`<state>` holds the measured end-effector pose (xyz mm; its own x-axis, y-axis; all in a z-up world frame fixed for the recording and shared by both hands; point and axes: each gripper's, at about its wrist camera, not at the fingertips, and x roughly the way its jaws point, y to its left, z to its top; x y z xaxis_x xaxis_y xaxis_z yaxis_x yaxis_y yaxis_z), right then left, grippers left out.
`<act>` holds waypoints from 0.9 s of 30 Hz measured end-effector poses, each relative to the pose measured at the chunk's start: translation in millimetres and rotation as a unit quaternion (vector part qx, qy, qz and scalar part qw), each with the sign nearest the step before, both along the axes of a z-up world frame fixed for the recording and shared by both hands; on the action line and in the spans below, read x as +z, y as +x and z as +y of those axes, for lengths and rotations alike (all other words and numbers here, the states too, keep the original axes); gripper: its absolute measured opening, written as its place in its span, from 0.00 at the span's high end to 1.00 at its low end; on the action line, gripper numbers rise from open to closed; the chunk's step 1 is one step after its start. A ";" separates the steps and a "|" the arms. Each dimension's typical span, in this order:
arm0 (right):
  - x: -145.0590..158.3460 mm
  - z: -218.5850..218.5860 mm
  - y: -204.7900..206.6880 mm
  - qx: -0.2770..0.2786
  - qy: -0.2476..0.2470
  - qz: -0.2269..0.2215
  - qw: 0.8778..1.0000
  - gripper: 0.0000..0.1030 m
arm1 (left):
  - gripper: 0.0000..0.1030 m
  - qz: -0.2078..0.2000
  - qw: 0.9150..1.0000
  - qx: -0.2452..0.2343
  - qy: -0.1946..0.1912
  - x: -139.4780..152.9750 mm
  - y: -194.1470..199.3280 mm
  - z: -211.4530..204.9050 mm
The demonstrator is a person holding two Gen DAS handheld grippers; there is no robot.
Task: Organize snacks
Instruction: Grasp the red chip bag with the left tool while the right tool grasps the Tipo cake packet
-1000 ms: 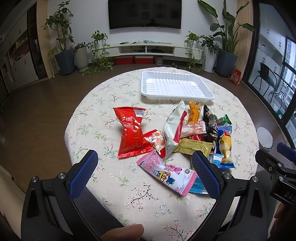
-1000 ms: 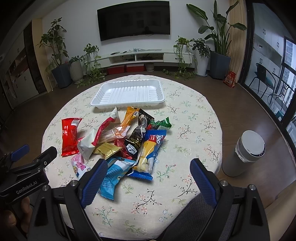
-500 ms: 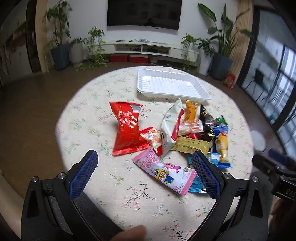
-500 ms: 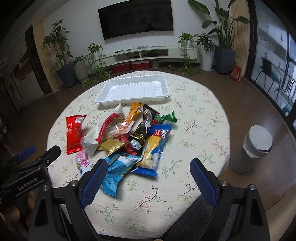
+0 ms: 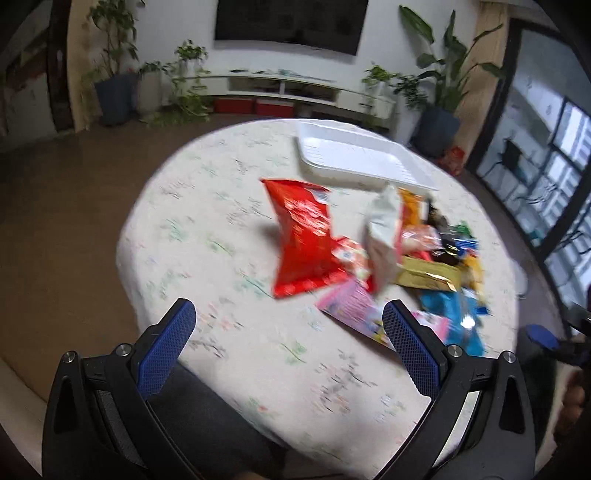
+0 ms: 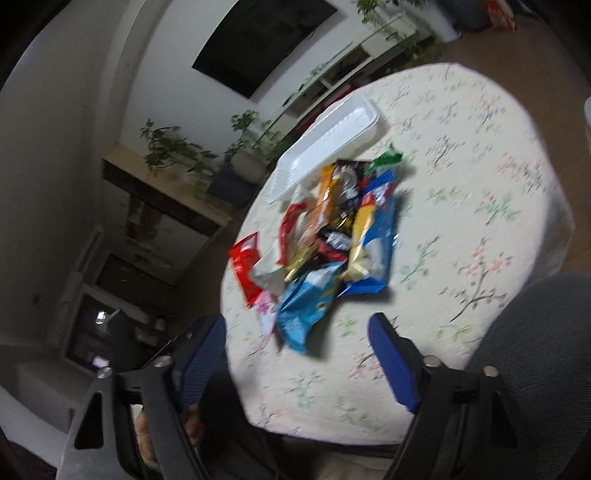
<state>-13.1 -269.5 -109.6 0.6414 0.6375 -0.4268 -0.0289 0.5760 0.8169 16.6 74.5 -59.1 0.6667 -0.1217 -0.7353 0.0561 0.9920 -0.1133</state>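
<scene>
Both the left claw (image 5: 288,332) and right claw (image 6: 297,339) hang spread and empty over the round floral-clothed desk (image 5: 221,229), near the heap of colourful snack packets (image 6: 332,236).

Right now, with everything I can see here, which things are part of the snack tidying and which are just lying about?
Part of the job:
- pile of snack packets
- red packet
- white tray, nothing in it
- left gripper and right gripper, both open

Just about:
- floral tablecloth
- wall television
- potted plants
</scene>
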 end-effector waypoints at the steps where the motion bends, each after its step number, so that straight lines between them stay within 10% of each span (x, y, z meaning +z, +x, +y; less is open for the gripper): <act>1: -2.3 2.3 1.2 0.013 0.032 0.000 0.999 0.05 | 0.00 0.008 1.000 -0.001 -0.004 -0.5 5.3 1.5; 6: -4.1 13.8 6.5 0.036 0.066 0.015 0.997 0.00 | 0.00 0.007 0.999 -0.006 -0.032 5.2 27.3 5.3; 11: 24.5 20.7 33.0 0.012 -0.130 0.035 0.991 0.21 | 0.00 0.005 1.000 0.001 -0.016 12.6 53.7 -4.8; 16: 44.6 26.1 67.4 -0.079 -0.336 0.043 0.937 0.26 | 0.01 0.036 0.999 0.012 0.036 3.9 84.8 -16.4; 27: -0.4 26.3 106.4 -0.029 -0.322 0.119 0.939 0.49 | 0.01 0.069 0.996 0.015 0.050 -18.0 117.7 -8.9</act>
<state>93.3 -243.1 -110.0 0.5046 0.1659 -0.8473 0.1568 0.9475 0.2788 134.3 65.6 -77.0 0.5604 -0.0258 -0.8278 0.0175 0.9997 -0.0193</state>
